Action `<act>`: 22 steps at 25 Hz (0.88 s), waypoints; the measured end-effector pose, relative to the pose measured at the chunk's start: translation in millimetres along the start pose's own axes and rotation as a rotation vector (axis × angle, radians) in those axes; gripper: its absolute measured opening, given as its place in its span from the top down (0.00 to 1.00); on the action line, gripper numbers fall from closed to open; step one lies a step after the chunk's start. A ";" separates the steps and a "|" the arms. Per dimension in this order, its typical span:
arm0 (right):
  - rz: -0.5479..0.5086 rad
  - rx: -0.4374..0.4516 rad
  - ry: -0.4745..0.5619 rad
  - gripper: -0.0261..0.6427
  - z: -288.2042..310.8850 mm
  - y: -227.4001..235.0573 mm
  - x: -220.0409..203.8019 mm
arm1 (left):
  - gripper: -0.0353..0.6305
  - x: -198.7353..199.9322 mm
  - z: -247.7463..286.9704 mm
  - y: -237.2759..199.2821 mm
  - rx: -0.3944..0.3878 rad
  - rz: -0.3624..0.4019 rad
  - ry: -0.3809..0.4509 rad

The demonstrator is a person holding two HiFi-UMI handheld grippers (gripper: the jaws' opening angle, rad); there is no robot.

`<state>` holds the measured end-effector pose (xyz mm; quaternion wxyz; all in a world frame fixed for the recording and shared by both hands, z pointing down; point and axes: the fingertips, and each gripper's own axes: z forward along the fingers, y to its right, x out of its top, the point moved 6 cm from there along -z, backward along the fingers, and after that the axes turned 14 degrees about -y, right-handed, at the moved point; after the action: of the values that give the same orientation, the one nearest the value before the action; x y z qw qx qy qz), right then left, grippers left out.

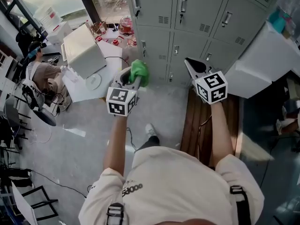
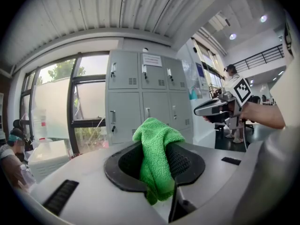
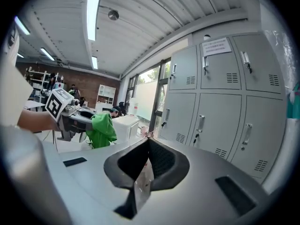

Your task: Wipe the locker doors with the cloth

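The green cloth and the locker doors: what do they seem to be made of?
The green cloth looks like microfibre, soft and matte: fine fuzzy loops show. The locker doors look like painted sheet metal, smooth pale grey, with punched vent slots.

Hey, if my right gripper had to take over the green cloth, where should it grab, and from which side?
Probably the bunched free end of the green cloth, which sticks out past the left gripper shut on it lower down. Bring the right gripper in from the right, opening its closed jaws first. That bunch looks thick, loose and unobstructed.
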<state>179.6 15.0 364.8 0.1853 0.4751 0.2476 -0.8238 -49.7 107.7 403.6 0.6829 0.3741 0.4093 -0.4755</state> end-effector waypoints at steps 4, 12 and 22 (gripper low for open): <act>0.019 -0.067 -0.031 0.95 66.6 37.2 37.3 | 0.78 21.2 50.1 -60.9 -0.017 0.004 -0.005; 0.083 -0.097 -0.061 0.95 152.5 77.6 70.7 | 0.78 46.4 120.5 -141.5 -0.061 0.023 -0.012; 0.091 -0.103 -0.038 0.95 197.9 117.5 93.1 | 0.78 75.2 178.2 -187.3 -0.084 0.041 0.004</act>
<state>61.7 -202.1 340.4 0.2513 0.4601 0.2641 -0.8096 -176.5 -128.7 380.6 0.7070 0.3543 0.4224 -0.4430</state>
